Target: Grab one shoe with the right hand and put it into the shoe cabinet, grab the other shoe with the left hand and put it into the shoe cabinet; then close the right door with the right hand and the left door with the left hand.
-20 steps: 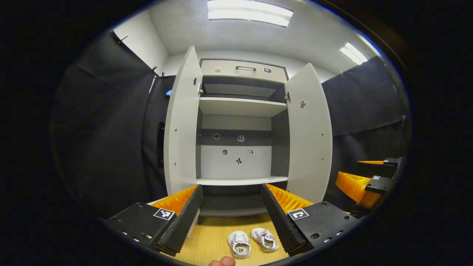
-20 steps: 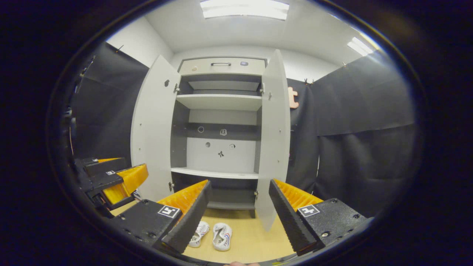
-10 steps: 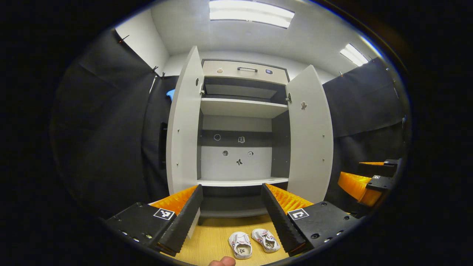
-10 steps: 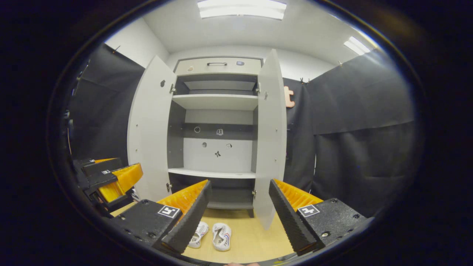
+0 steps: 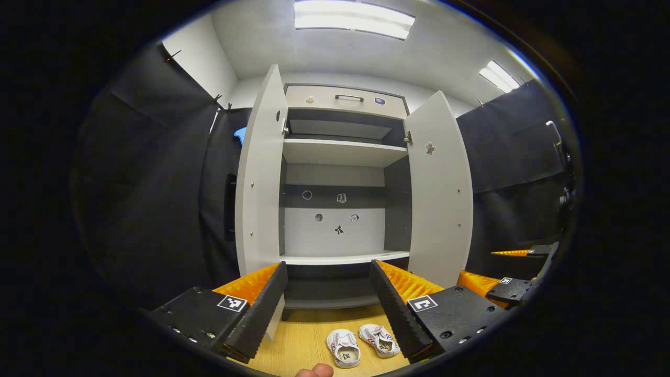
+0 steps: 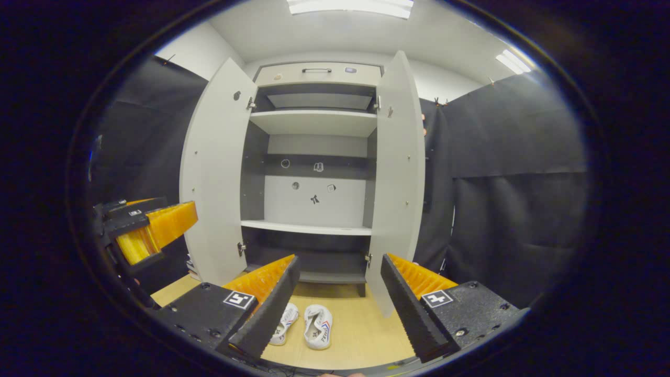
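A pair of small white shoes lies side by side on the wooden floor in front of the cabinet: one shoe [image 5: 343,348] and its mate [image 5: 381,340] in the left gripper view, again a shoe [image 6: 317,326] and its mate [image 6: 285,322] in the right gripper view. The grey shoe cabinet [image 5: 340,157] stands with both doors open and its shelves bare. My left gripper [image 5: 328,296] hangs open above the shoes, holding nothing. My right gripper [image 6: 339,293] is open too, above and behind the shoes. The right gripper [image 5: 510,283] also appears at the right edge of the left gripper view.
The cabinet's left door [image 5: 259,183] and right door [image 5: 439,193] swing out toward me. Its white lower shelf [image 6: 306,228] is at mid height, with a dark lower compartment beneath. Black cloth walls close in both sides. A fingertip [image 5: 314,370] pokes in at the bottom.
The right gripper has dropped lower and nearer the cabinet and the shoes. The left gripper has hardly moved. Both stay open.
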Available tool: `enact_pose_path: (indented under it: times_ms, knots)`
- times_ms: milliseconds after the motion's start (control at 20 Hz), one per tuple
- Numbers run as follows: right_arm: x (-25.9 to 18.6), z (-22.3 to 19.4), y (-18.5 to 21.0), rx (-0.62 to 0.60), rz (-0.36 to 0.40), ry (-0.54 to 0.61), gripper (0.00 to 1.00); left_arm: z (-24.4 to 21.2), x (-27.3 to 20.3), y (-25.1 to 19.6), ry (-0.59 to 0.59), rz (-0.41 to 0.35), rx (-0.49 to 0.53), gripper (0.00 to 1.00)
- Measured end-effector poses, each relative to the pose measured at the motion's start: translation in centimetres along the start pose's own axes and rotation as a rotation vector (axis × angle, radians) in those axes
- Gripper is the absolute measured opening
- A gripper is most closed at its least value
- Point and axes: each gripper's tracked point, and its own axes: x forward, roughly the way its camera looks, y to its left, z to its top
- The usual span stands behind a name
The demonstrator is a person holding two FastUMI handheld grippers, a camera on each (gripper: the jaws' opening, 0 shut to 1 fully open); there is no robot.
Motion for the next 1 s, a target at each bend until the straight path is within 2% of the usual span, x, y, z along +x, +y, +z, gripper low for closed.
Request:
enact_pose_path:
  times_ms: [200, 250, 350, 750, 1000]
  knots:
    - [1.6, -2.8, 0.8, 0.005, 0.024, 0.049, 1.0, -0.2, 0.3, 0.6, 0.0, 0.007, -0.002, 0.95]
    - [2.1, -3.6, 1.0, 0.0, 0.029, 0.062, 0.97, -0.5, 0.4, 0.6, 0.003, 0.007, -0.003, 0.95]
    - [3.3, -6.0, 1.7, -0.014, 0.044, 0.104, 1.0, -0.9, 0.6, 0.8, 0.012, 0.007, -0.003, 0.95]
    - [8.0, -18.9, 4.9, 0.056, 0.133, 0.384, 0.99, -2.1, 1.2, 1.4, 0.028, 0.007, 0.005, 0.95]
    - [10.0, -24.9, 7.1, 0.103, 0.185, 0.533, 0.98, -3.5, 1.5, 2.2, 0.055, 0.018, -0.004, 0.95]
